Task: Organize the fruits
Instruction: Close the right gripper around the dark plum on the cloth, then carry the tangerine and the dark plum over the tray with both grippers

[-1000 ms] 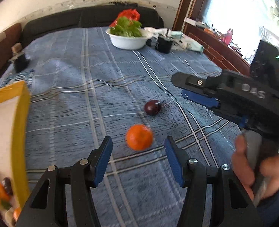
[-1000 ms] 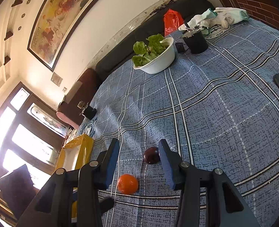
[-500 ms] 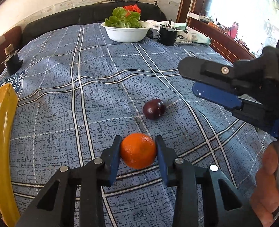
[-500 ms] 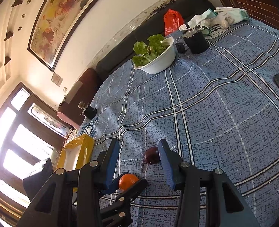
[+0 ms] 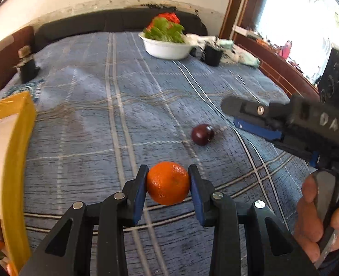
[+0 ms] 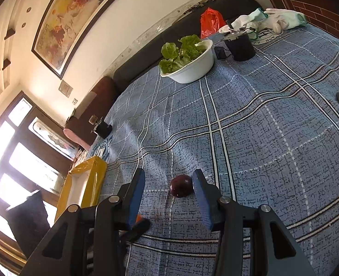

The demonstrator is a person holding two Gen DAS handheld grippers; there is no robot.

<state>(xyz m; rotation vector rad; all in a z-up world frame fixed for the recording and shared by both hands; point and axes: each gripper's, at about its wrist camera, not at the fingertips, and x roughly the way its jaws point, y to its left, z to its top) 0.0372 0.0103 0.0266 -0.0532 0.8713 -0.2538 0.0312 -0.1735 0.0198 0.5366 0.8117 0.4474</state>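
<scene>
My left gripper is shut on an orange mandarin and holds it just above the blue checked cloth. A dark red plum lies on the cloth beyond it. In the right wrist view my right gripper is open, with the plum between its fingers, close to the right one. A yellow box with several fruits inside stands at the left; it also shows in the right wrist view. The right gripper appears at the right of the left wrist view.
A white bowl of lettuce stands at the far side, with a black cup, white gloves and a red bag near it. A small black object sits at the far left edge. A dark sofa backs the table.
My left gripper closed on the mandarin and lifted it slightly, swinging left so the yellow box shows more. The right gripper stayed open around the plum.
</scene>
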